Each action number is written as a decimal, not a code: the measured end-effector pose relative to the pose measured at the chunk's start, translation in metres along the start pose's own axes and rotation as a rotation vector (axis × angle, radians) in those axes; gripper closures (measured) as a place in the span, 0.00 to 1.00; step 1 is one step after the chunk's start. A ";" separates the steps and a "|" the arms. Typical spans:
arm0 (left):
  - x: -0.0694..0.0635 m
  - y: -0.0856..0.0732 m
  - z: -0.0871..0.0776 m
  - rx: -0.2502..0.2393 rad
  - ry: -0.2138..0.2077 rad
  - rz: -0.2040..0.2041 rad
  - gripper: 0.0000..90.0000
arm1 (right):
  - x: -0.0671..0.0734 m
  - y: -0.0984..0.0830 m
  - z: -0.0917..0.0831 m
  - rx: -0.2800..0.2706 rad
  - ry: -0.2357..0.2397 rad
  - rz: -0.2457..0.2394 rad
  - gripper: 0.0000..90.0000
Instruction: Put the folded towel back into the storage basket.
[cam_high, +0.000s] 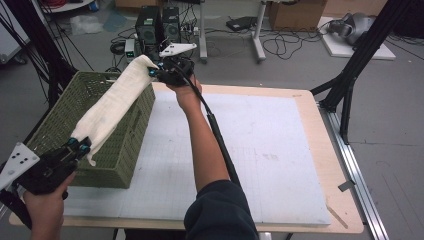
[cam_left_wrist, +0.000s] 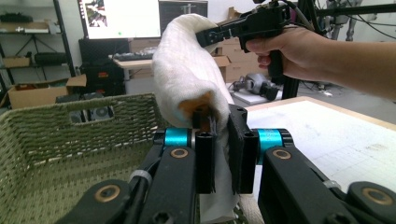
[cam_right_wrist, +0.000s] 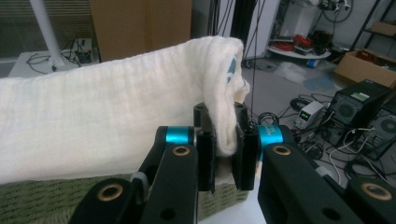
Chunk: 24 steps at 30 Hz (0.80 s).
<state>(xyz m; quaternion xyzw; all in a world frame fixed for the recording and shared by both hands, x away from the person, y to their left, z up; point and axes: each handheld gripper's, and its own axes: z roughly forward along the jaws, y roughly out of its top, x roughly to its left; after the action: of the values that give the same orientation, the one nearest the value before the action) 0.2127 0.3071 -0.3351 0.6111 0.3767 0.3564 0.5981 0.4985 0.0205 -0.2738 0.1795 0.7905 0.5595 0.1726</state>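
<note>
A cream-white cloth is stretched in the air above a green woven basket at the table's left. My left gripper is shut on the cloth's near end, at the basket's front edge. My right gripper is shut on the far end, above the basket's back corner. In the left gripper view the cloth rises from between my jaws toward the right gripper held by a hand. In the right gripper view the cloth runs off to the left from my jaws, over the basket.
The basket stands on a white gridded mat covering the wooden table. Black frame legs rise at the right. Computer towers and cables lie on the floor behind the table.
</note>
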 end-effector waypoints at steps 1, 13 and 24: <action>0.001 0.000 -0.001 0.004 0.004 0.001 0.91 | 0.000 0.001 0.004 0.004 0.002 0.000 0.91; 0.014 -0.003 -0.010 0.036 0.064 -0.004 0.91 | 0.014 0.011 0.050 0.035 0.002 -0.006 0.91; 0.026 -0.008 -0.015 0.078 0.126 -0.034 0.90 | 0.031 0.021 0.087 0.071 -0.026 -0.008 0.92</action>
<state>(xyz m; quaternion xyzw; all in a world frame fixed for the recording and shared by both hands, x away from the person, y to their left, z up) 0.2106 0.3369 -0.3433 0.6036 0.4376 0.3692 0.5550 0.5145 0.1133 -0.2829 0.1898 0.8082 0.5281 0.1788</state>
